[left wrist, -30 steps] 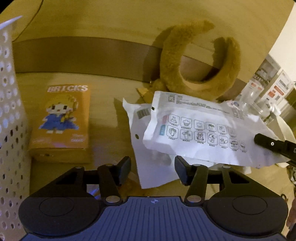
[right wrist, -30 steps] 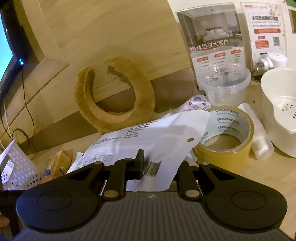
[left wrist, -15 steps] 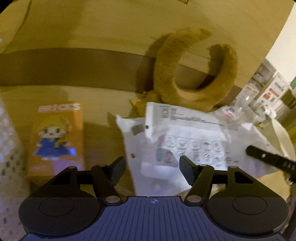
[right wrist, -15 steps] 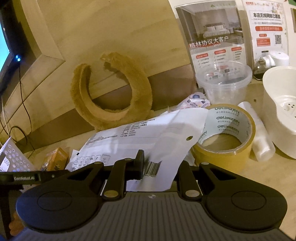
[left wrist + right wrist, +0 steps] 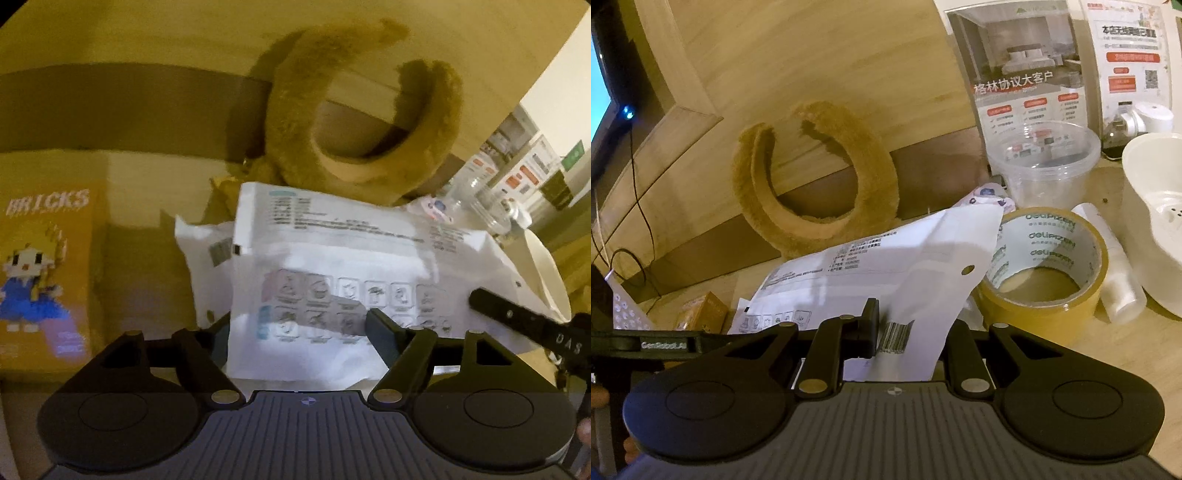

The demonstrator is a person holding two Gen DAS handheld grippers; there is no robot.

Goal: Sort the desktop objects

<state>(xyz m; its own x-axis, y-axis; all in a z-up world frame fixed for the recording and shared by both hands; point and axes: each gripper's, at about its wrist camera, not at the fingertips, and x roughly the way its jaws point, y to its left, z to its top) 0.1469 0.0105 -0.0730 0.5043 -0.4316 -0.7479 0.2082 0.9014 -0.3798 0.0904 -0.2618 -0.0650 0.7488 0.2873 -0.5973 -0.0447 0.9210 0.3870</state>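
Observation:
A white printed plastic packet point(image 5: 351, 266) lies on a second white packet point(image 5: 199, 251) on the wooden desk. My left gripper point(image 5: 299, 332) is open, its fingers on either side of the top packet's near edge. My right gripper point(image 5: 908, 332) is open around the barcode corner of a white packet point(image 5: 886, 273), and one of its fingers point(image 5: 517, 317) shows at the right of the left wrist view. An orange BRICKS box point(image 5: 44, 273) lies to the left.
A brown plush headband point(image 5: 812, 184) leans on the wall behind. A tape roll point(image 5: 1045, 273), a clear tub point(image 5: 1045, 162), a white bowl point(image 5: 1152, 221) and a small tube point(image 5: 1115, 273) stand at the right. Leaflet stands point(image 5: 1027, 66) sit behind. A white perforated basket point(image 5: 624, 314) is at far left.
My left gripper has moved forward and right, its fingers opening wider and now straddling the top packet's near edge. The basket has left its view. My right gripper has barely moved.

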